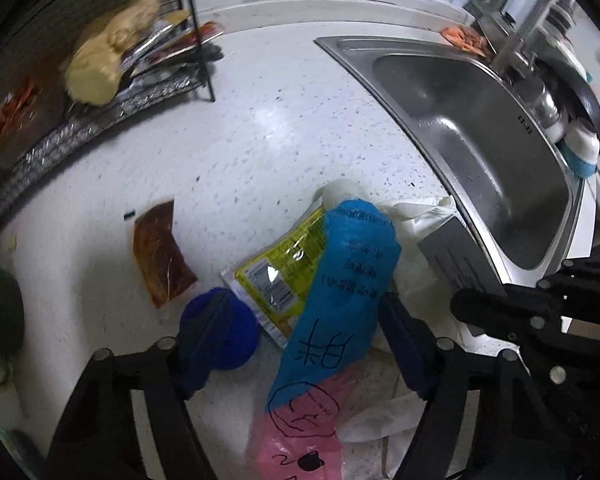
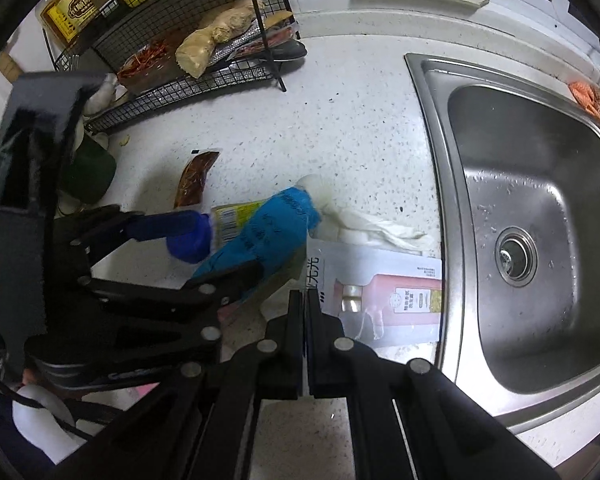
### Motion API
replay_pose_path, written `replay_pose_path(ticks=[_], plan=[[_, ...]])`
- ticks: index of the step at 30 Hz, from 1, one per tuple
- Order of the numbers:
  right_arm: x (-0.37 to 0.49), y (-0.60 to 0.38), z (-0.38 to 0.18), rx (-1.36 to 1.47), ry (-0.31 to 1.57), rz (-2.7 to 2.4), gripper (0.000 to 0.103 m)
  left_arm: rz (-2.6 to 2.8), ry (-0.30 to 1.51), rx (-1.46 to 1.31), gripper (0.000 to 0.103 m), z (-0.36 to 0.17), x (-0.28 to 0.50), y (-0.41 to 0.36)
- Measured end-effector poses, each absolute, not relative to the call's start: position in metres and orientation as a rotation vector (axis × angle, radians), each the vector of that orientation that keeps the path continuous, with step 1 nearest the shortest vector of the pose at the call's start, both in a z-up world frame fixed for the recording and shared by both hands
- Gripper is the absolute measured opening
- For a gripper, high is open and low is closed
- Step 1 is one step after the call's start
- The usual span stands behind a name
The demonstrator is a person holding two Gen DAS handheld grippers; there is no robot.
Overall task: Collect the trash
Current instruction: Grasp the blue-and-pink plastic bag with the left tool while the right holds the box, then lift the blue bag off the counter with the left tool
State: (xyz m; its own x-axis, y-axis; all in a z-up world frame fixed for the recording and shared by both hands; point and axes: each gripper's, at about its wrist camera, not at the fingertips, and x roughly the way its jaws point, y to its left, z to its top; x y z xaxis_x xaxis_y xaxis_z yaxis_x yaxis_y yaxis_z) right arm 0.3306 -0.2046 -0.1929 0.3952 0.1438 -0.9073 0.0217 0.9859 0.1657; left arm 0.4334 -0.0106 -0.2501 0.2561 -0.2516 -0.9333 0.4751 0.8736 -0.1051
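1. The trash lies in a heap on the speckled counter [image 1: 260,128], just left of the sink [image 1: 480,140]: a blue bag [image 1: 340,288] with black writing over a yellow packet [image 1: 276,272], a pink bag [image 1: 300,440] at its near end and white plastic [image 2: 372,228] at its far end.
2. Your left gripper [image 1: 300,336] straddles the blue bag, jaws apart, one blue pad [image 1: 216,328] on either side; whether the pads press it, you cannot tell.
3. Your right gripper [image 2: 305,300] is closed, nothing between its jaws, tips over a white carton [image 2: 380,292] by the sink edge.
4. A brown sauce sachet [image 1: 160,256] lies alone, left of the heap.
5. Far left, a wire rack [image 2: 188,80] holds ginger [image 2: 208,40].
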Motion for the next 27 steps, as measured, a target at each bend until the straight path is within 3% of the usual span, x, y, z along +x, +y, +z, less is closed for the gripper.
replay_pose_path(ticks=[4, 6, 8, 12, 17, 27], plan=[[0.328, -0.207, -0.191, 0.176, 1.161, 0.078, 0.001, -0.541, 1.222, 0.244, 0.072, -0.254, 0.437, -0.023], [0.329, -0.207, -0.191, 0.18, 1.159, 0.076, 0.001, -0.538, 1.251, 0.25, 0.042, -0.26, 0.438, -0.028], [0.328, -0.207, -0.191, 0.183, 1.157, 0.073, 0.001, -0.531, 1.262, 0.238, 0.029, -0.262, 0.437, -0.029], [0.326, -0.205, -0.19, 0.174, 1.148, 0.07, 0.001, -0.513, 1.252, 0.196, 0.017, -0.256, 0.427, -0.021], [0.322, -0.205, -0.184, 0.18, 1.129, 0.068, 0.001, -0.455, 1.216, 0.097, 0.012, -0.232, 0.414, -0.003], [0.294, -0.201, -0.135, 0.145, 0.978, 0.135, 0.001, -0.384, 1.108, 0.039, 0.011, -0.168, 0.375, -0.004]])
